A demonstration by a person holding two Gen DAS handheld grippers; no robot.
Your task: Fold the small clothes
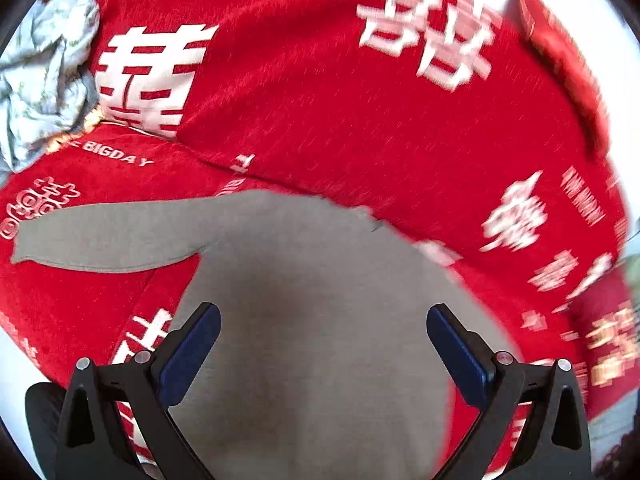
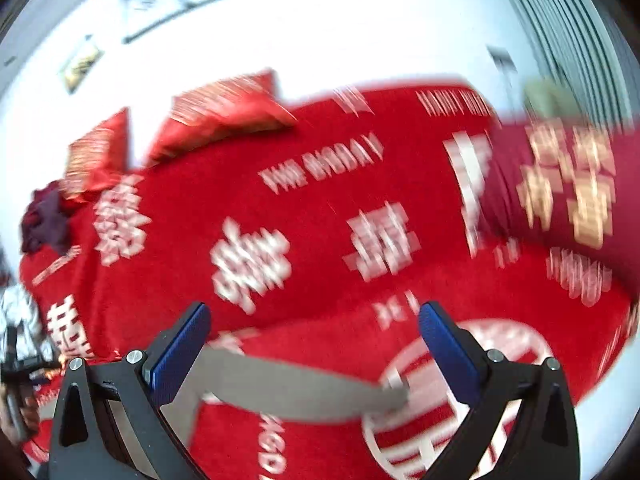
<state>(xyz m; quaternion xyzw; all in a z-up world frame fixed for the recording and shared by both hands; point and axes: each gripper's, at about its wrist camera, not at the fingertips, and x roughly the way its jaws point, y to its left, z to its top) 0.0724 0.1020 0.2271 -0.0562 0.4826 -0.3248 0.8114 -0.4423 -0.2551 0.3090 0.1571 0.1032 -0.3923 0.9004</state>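
Observation:
A small grey long-sleeved top (image 1: 312,312) lies flat on a red wedding blanket (image 1: 340,120) with white characters. In the left wrist view one sleeve stretches out to the left. My left gripper (image 1: 323,320) is open and empty, hovering over the top's body. In the right wrist view a grey sleeve (image 2: 296,388) runs across the blanket (image 2: 320,208) below my right gripper (image 2: 314,318), which is open and empty. The view is blurred by motion.
A crumpled pale floral cloth (image 1: 44,76) lies at the blanket's left edge. Red cushions (image 2: 216,120) sit at the far edge against a white wall. A dark red cushion (image 2: 568,184) lies at right, and a dark red garment heap (image 2: 46,220) at left.

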